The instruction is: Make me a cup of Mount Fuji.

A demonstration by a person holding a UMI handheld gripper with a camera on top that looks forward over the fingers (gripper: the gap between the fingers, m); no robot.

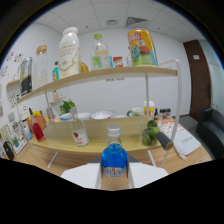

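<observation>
A clear bottle of blue liquid (114,156) with a pale cap and a label low on its body stands upright between my two white fingers (80,176). My gripper (114,172) is shut on the bottle, with both fingers pressed against its lower body. Wooden table top shows just under the bottle. The fingertips' lower parts are hidden.
Ahead is a wooden two-level shelf (115,72). On top stand a white bottle (69,52), a green-capped clear bottle (100,54) and a yellow carton (141,47). Below are a red-labelled bottle (79,132), a red bottle (38,131), bowls (100,115) and limes (150,134).
</observation>
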